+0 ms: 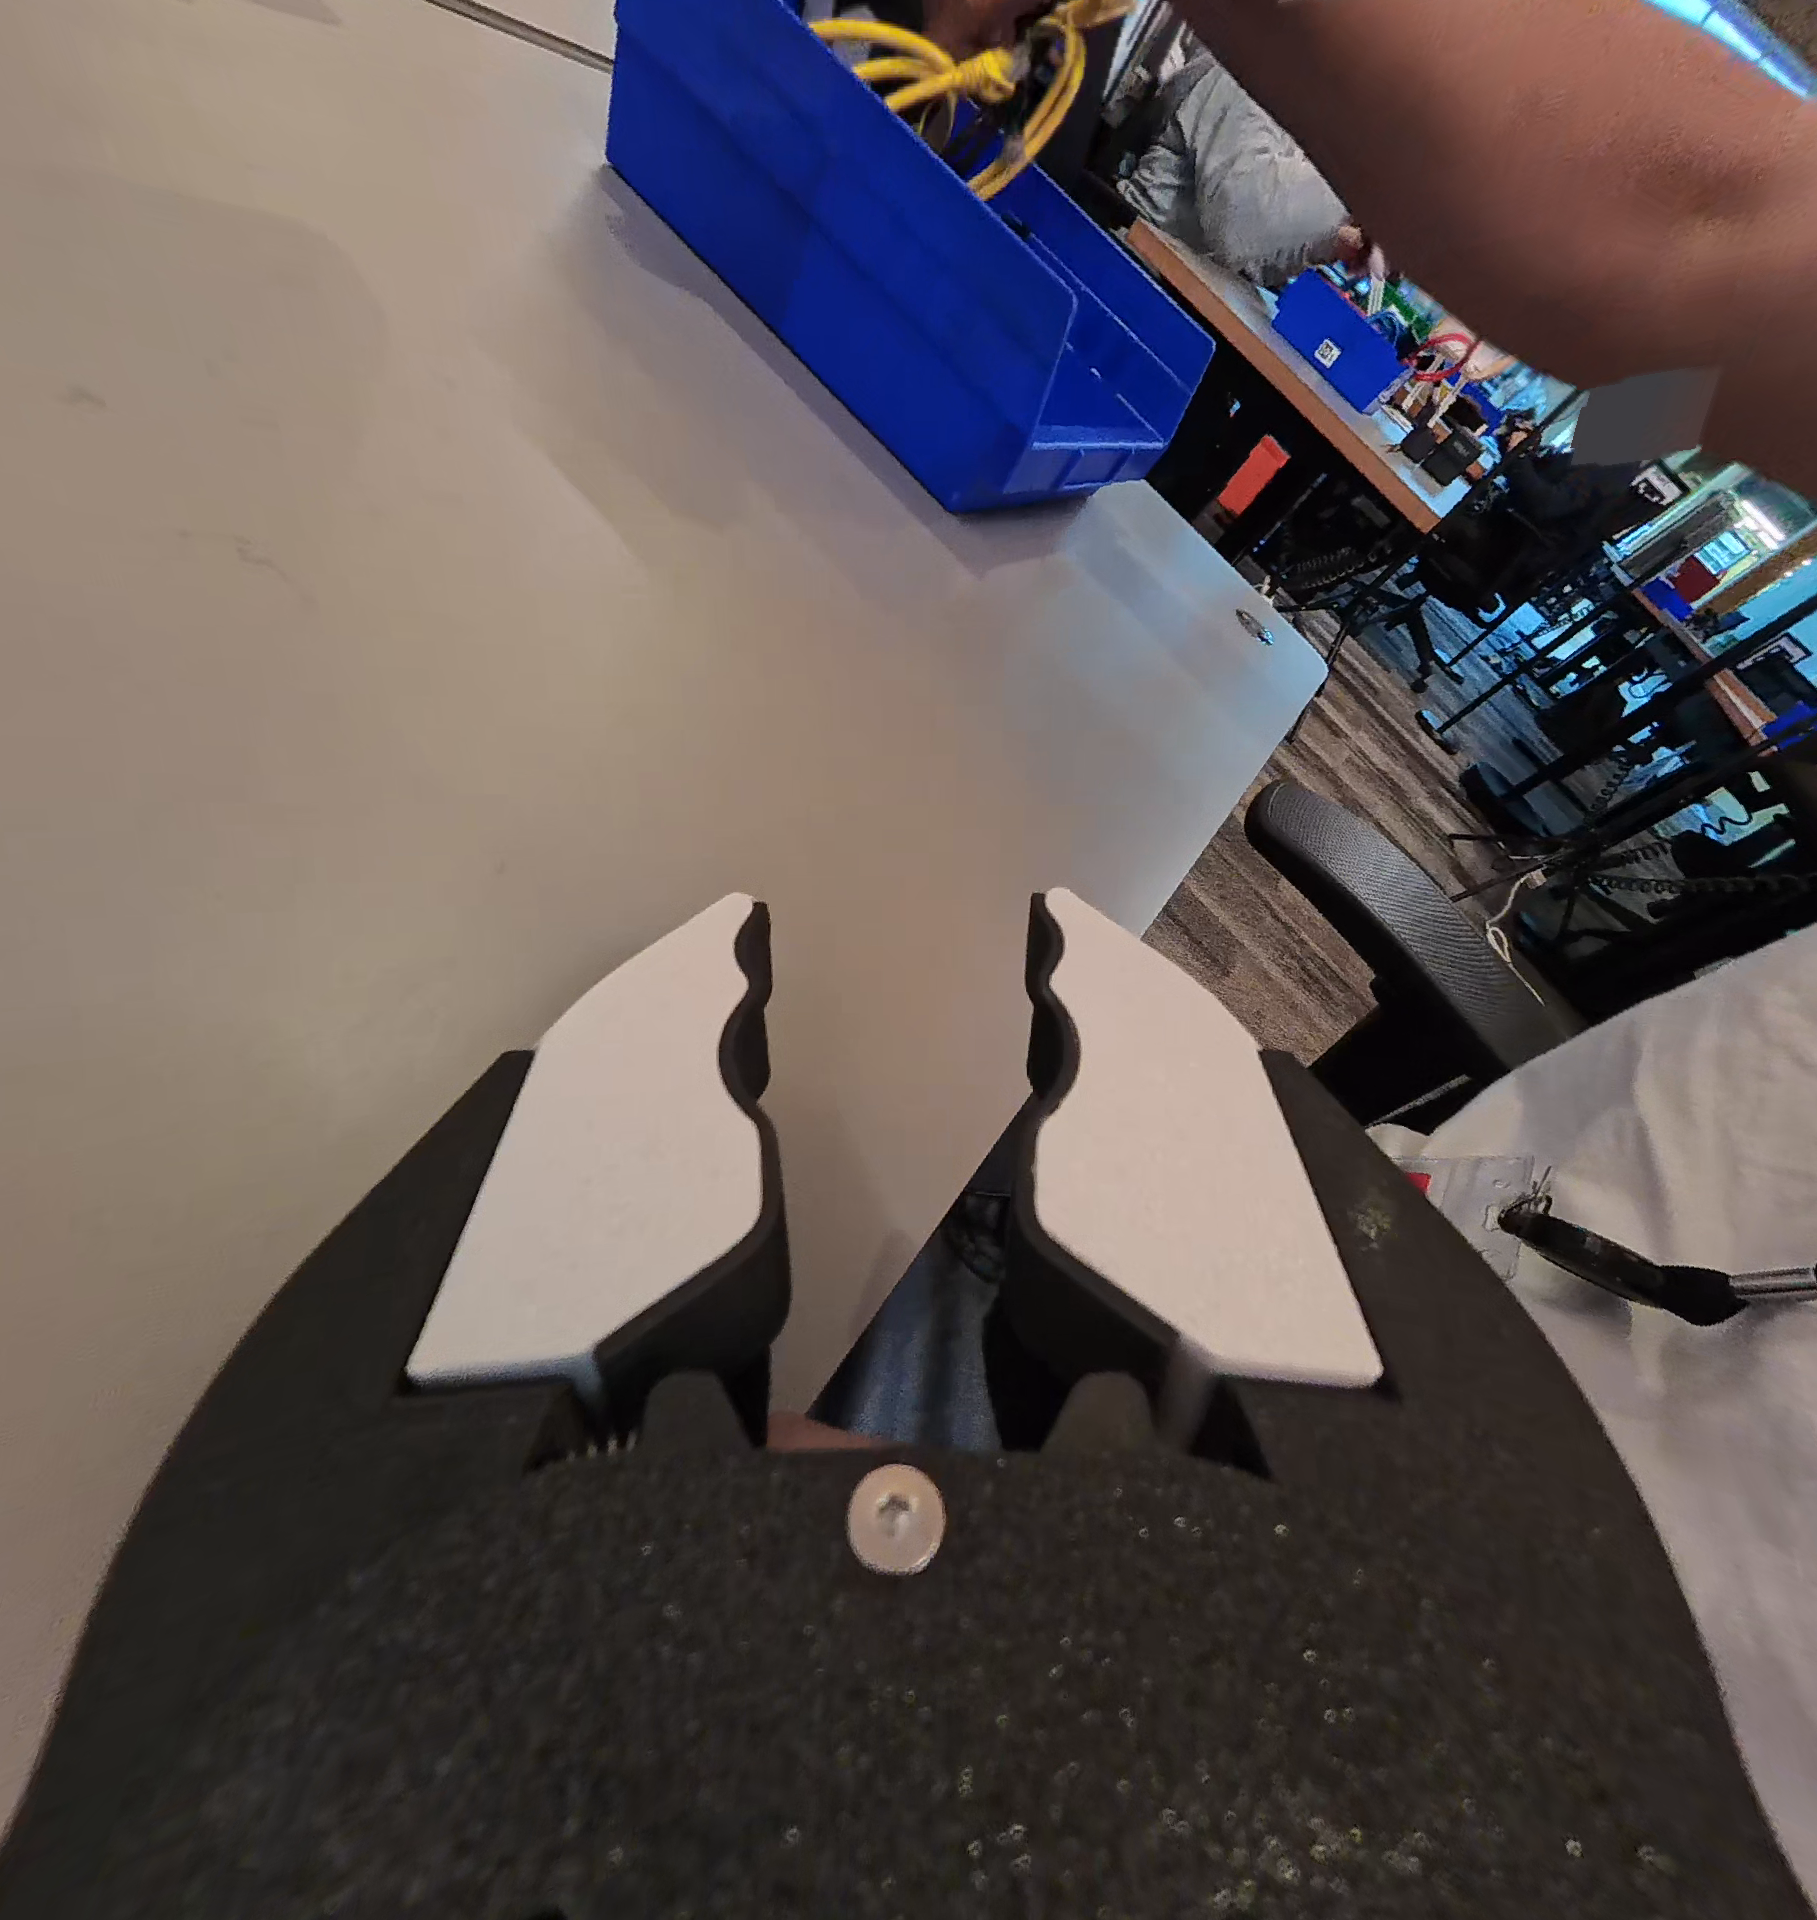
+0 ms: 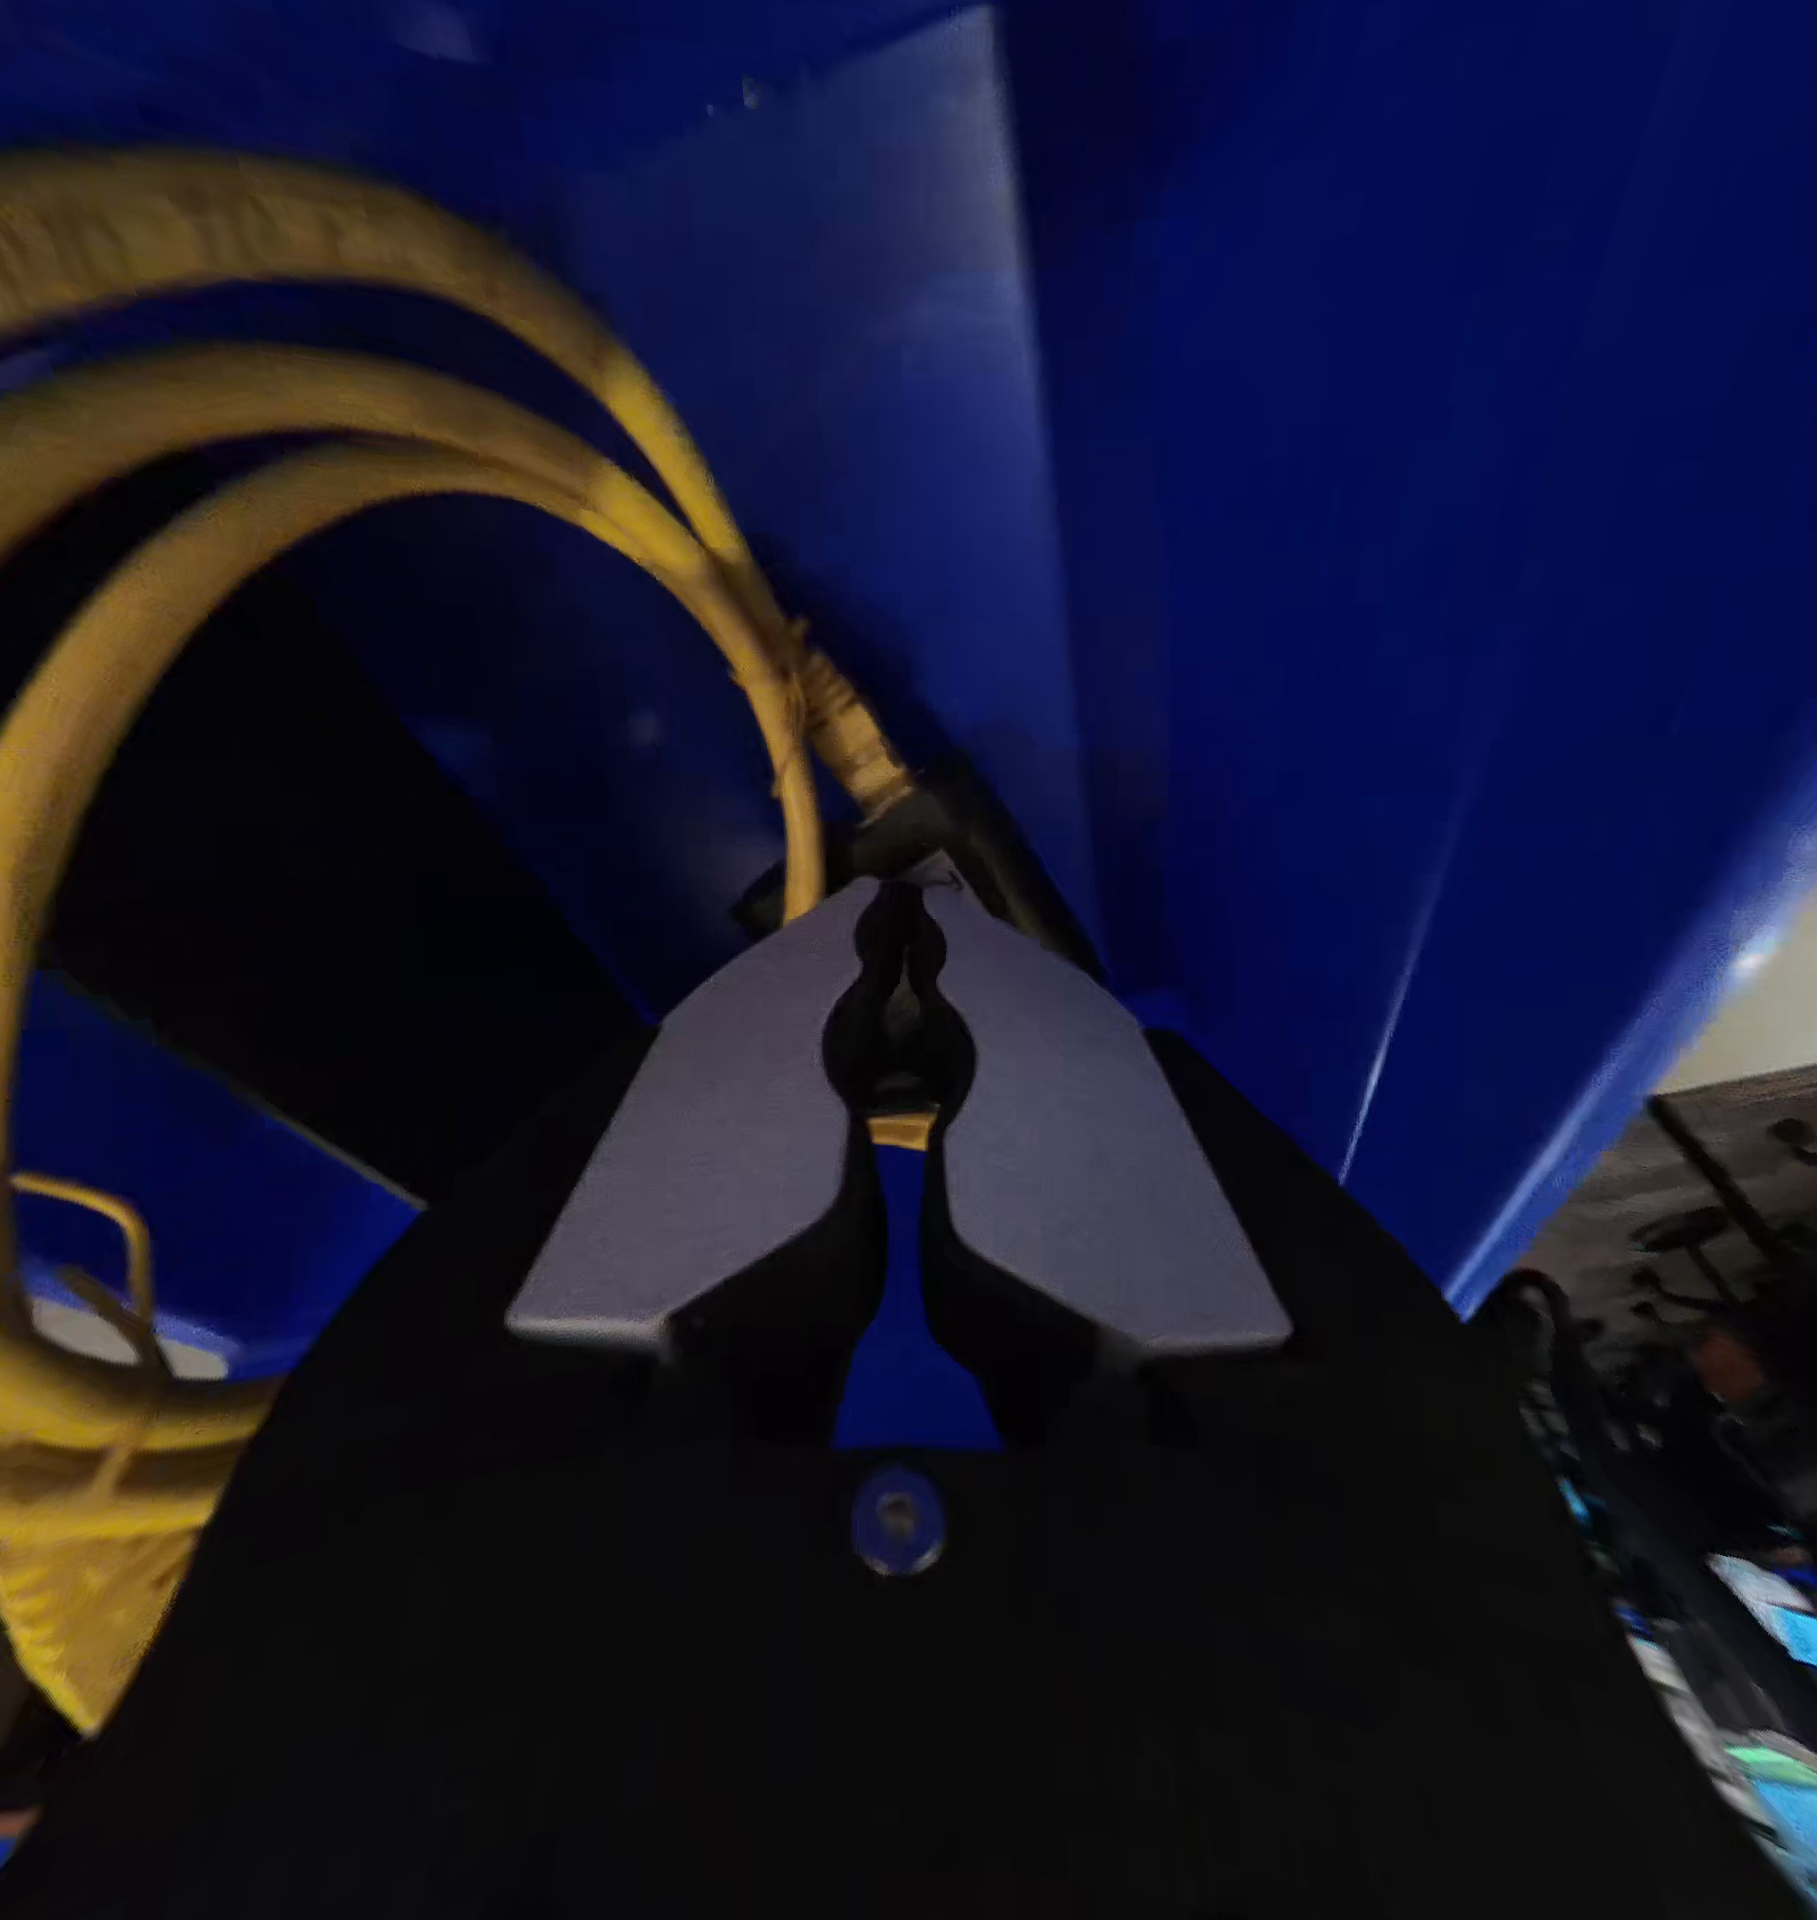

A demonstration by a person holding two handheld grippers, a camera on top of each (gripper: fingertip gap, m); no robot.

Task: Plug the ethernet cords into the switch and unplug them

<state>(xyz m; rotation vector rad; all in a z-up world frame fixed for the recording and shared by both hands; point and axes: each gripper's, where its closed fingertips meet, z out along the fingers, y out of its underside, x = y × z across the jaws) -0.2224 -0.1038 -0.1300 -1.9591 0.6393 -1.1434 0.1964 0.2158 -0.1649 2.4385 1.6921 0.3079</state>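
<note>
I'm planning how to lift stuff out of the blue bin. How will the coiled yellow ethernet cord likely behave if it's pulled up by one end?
The yellow ethernet cord lies in several loose loops, so it is probably floppy and would trail and uncoil rather than lift as one piece. A wrap binds the strands at one spot, so part of the bundle may rise together. Its loops could drag on the blue bin wall.

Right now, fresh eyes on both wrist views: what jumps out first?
The blue bin at the table's far edge, with coiled yellow ethernet cords inside. The right gripper is down in the bin, fingers nearly together by a cord end. The left gripper hangs over bare table, jaws apart and empty.
</note>
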